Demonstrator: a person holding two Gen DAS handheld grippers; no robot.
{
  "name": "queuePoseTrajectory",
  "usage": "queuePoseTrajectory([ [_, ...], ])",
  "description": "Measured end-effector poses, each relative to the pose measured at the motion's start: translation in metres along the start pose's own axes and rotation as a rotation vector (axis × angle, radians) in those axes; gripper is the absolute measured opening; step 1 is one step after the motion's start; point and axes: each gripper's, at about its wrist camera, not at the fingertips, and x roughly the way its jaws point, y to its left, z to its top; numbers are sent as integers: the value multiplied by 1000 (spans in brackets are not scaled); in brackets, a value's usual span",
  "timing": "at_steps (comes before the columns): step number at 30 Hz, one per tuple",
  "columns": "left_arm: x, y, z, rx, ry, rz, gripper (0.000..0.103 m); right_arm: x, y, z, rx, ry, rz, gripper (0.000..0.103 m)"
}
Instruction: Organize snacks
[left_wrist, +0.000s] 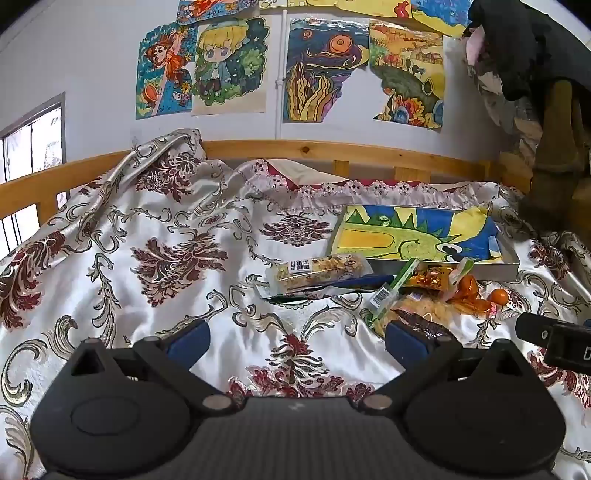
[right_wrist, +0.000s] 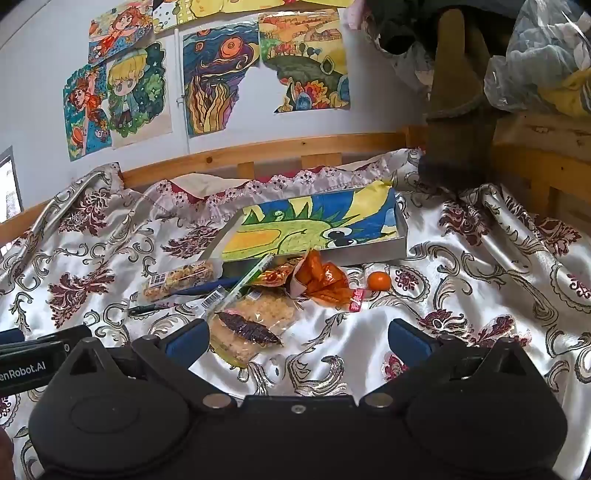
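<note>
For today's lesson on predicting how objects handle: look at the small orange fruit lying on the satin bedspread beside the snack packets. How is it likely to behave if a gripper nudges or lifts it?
The small orange fruit is round, so a nudge would probably roll it across the glossy, rumpled bedspread. It looks light. Its curved skin may slip between flat pads.

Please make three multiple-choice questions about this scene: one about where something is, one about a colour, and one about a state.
1. Where does the small round fruit lie?
A. inside the shallow box
B. on the bedcover, right of the snack pile
C. between the right tool's fingers

2. What colour is the crumpled wrapper beside it?
A. orange
B. purple
C. white

3. How is the right tool now?
A. shut on a snack
B. open and holding nothing
C. shut and holding nothing

Answers:
1 B: it rests on the patterned bedcover, in front of the shallow box.
2 A: the foil looks bright orange.
3 B: its blue pads stand wide apart over bare cloth.
</note>
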Motion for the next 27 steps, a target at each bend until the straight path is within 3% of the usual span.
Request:
queuePoseTrajectory([
  [27,0,0,0,-1,0,-4,103,1,-2,0,12,10,5,102],
])
